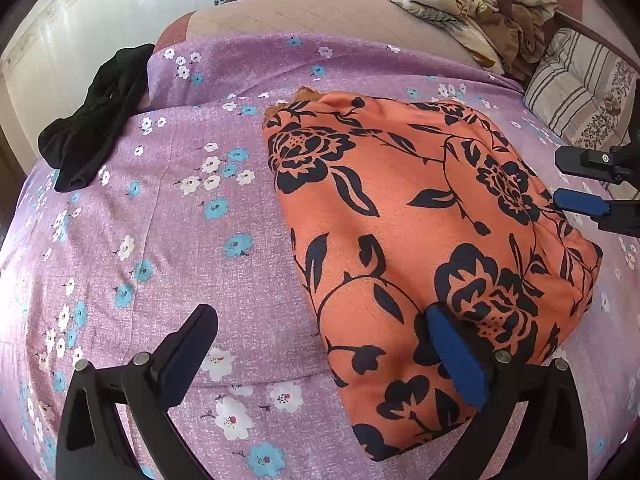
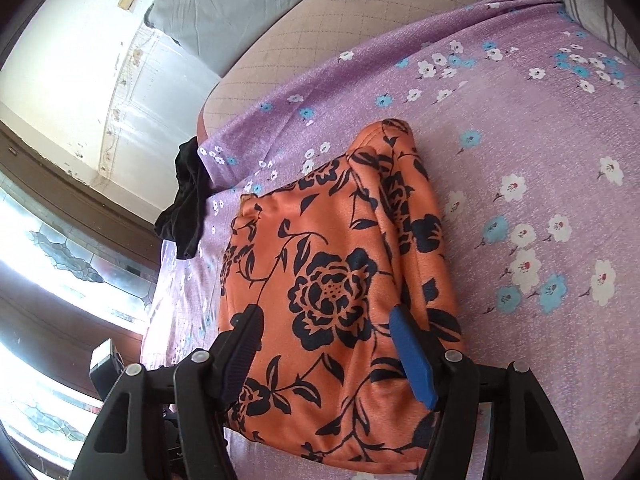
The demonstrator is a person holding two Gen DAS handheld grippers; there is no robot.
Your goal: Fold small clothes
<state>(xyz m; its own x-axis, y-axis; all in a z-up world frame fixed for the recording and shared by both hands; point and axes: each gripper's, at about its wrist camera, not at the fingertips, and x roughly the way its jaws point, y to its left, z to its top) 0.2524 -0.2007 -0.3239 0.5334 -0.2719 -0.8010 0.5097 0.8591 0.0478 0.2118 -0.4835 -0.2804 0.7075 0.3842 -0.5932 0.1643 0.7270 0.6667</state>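
Left gripper [image 1: 320, 344] stands spread wide and empty, its blue pad touching the near left corner of the folded orange floral garment [image 1: 420, 240], which lies on the purple floral sheet [image 1: 180, 240]. From that garment, a black cloth [image 1: 96, 120] sits well apart to the left. Its long axis runs away from both tools. Right gripper [image 2: 328, 340] hangs spread over the garment's right edge, pinching nothing, and seems nearer.

No writing, label, brand or number can be read anywhere in either view.
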